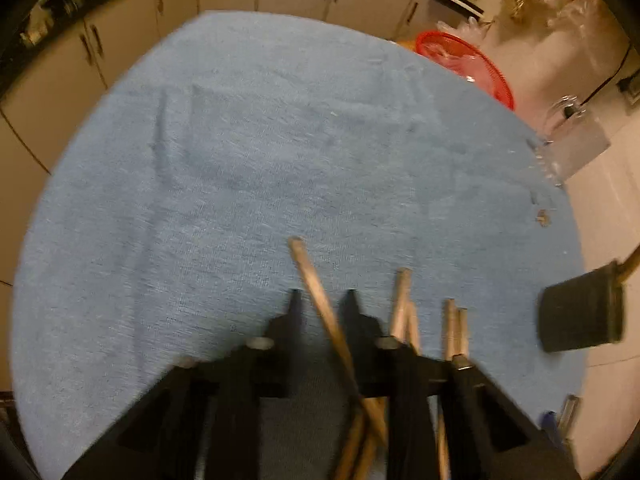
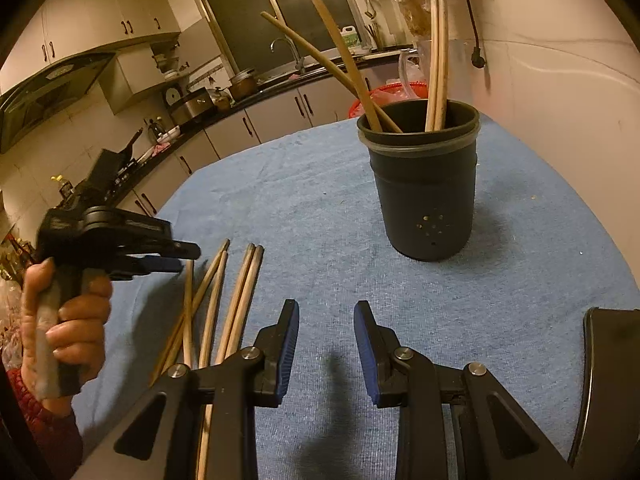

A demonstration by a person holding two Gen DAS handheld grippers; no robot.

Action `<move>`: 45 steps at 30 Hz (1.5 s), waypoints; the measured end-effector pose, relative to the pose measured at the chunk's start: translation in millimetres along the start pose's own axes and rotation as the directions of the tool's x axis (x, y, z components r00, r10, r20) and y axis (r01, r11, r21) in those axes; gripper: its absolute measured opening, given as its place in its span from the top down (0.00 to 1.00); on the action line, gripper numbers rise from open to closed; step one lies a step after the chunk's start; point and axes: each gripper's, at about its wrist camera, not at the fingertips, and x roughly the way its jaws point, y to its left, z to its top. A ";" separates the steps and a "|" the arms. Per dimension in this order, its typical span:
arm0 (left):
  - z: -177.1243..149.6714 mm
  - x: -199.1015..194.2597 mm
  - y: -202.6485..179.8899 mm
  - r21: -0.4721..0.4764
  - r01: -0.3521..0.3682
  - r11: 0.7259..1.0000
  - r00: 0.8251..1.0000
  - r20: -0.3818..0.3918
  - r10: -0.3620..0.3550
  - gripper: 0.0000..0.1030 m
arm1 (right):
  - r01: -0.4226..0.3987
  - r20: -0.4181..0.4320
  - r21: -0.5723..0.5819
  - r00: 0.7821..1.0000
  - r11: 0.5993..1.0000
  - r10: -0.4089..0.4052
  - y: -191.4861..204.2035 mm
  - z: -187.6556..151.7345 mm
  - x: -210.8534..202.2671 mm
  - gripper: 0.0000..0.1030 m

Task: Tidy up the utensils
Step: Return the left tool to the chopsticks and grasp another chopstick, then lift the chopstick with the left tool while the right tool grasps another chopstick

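We count four chopsticks in the holder (image 2: 424, 184); five lie loose (image 2: 224, 304) left of it. Right gripper (image 2: 326, 344) gapes empty; left gripper (image 1: 322, 312) straddles one chopstick (image 1: 320, 300), grip uncertain.

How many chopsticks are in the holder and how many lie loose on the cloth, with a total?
Chopsticks standing in the dark utensil holder: 4
Chopsticks lying loose on the blue cloth: 5
Utensil holders: 1
Total: 9 chopsticks and 1 holder, 10 things. The loose count comes from the right wrist view; the left wrist view is blurred.
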 end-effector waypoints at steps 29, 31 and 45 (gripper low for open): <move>-53.0 -30.0 72.3 0.075 0.076 0.994 0.997 -0.009 -0.075 0.92 | 0.102 -0.408 -0.104 0.903 0.989 -0.136 74.2 69.7 134.8 0.71; -51.7 -32.5 73.4 0.078 0.073 0.994 0.997 -0.011 -0.072 0.92 | 0.114 -0.404 -0.127 0.901 0.985 -0.156 79.0 70.1 138.8 0.70; -42.3 -47.0 56.3 0.118 0.055 0.992 0.996 0.058 -0.062 0.93 | 0.068 -0.340 -0.114 0.935 0.991 -0.103 80.9 82.6 129.9 0.92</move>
